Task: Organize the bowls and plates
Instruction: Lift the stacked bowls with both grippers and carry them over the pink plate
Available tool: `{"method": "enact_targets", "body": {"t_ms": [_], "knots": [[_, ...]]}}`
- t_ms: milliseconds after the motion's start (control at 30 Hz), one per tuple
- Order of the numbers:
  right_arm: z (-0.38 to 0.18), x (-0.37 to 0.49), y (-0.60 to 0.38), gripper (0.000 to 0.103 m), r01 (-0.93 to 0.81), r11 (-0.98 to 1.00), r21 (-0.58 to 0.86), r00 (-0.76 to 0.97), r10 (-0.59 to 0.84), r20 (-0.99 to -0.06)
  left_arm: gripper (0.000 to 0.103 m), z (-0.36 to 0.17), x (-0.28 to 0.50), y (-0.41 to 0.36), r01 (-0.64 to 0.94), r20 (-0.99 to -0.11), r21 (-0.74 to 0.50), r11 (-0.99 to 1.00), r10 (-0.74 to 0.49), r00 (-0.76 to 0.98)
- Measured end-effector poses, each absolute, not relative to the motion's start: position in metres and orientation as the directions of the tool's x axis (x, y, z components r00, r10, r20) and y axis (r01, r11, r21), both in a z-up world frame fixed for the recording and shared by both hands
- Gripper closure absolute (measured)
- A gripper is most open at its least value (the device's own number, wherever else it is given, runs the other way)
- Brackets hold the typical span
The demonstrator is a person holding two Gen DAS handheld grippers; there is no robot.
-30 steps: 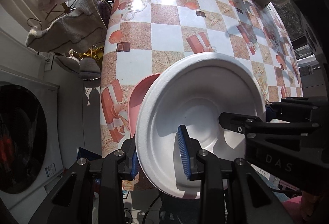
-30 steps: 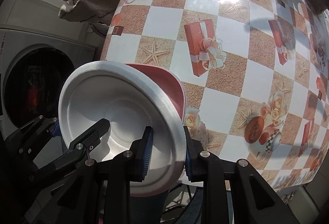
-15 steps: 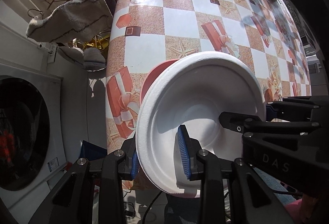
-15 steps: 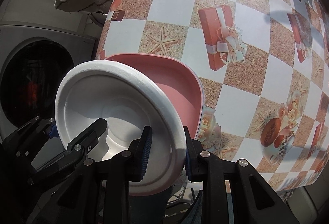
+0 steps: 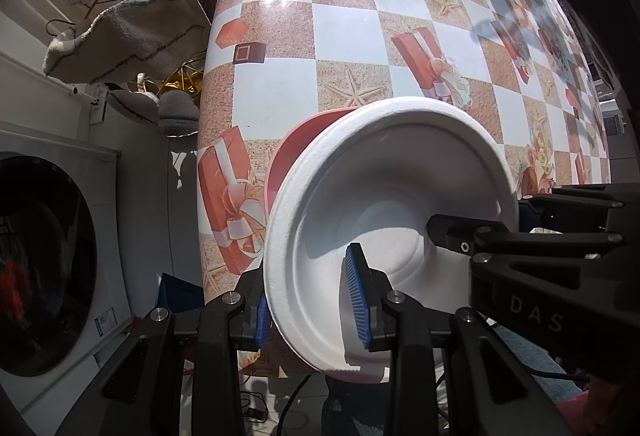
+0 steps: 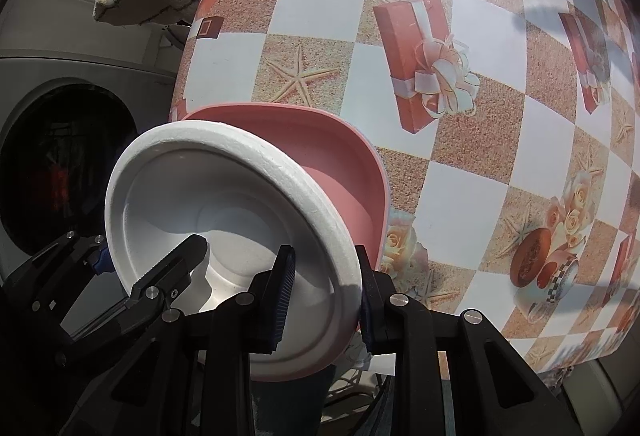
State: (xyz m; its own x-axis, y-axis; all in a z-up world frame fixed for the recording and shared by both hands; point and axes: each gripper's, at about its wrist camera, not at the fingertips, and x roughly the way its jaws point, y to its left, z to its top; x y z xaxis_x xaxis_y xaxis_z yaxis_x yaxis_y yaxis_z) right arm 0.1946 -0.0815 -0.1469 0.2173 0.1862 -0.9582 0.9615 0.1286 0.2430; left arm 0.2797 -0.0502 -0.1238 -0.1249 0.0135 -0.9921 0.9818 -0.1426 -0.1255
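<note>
Bowl, white, clamped at opposite rims by left gripper and right gripper, now lower than a second ago and nearer the pink plate at the table's near corner. Probably about to nest. Checked glossy oilcloth; washer and towels beside.

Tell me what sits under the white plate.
A pink dish lies directly beneath the white plate, its rim and part of its inside showing past the plate's far edge. The rest of it, and whether the two touch, is covered.
</note>
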Motion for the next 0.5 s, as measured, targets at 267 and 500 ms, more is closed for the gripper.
{"method": "enact_targets", "body": {"t_ms": [267, 500], "knots": [[-0.1489, 0.1940, -0.0813, 0.073, 0.962, 0.124, 0.242, 0.218, 0.182, -0.959, 0.068, -0.1246, 0.2791, -0.0506, 0.982, -0.992, -0.129, -0.141, 0.011, -0.129], [-0.1501, 0.1924, -0.0810, 0.073, 0.962, 0.122, 0.243, 0.220, 0.179, -0.959, 0.068, -0.1268, 0.2776, -0.0508, 0.981, -0.992, -0.129, -0.148, 0.004, -0.130]]}}
